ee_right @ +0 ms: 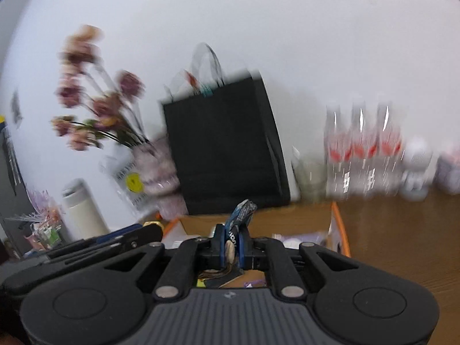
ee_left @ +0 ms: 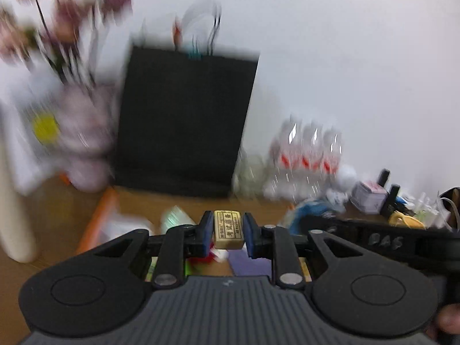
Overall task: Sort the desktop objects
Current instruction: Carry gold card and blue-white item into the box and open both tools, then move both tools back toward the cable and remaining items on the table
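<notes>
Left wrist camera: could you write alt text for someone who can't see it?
The left gripper holds a small beige eraser with printed characters between its blue-padded fingers, above a wooden desk. Behind, blurred by motion, stand a black paper bag, a flower bouquet and three clear bottles against a white wall.

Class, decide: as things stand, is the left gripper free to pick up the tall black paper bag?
Probably not: the left gripper is already shut on a small tan eraser, though nothing blocks the tall black paper bag.

Both wrist views sit low over the desk, facing the wall, sharing the black bag (ee_left: 184,120) (ee_right: 227,146).
</notes>
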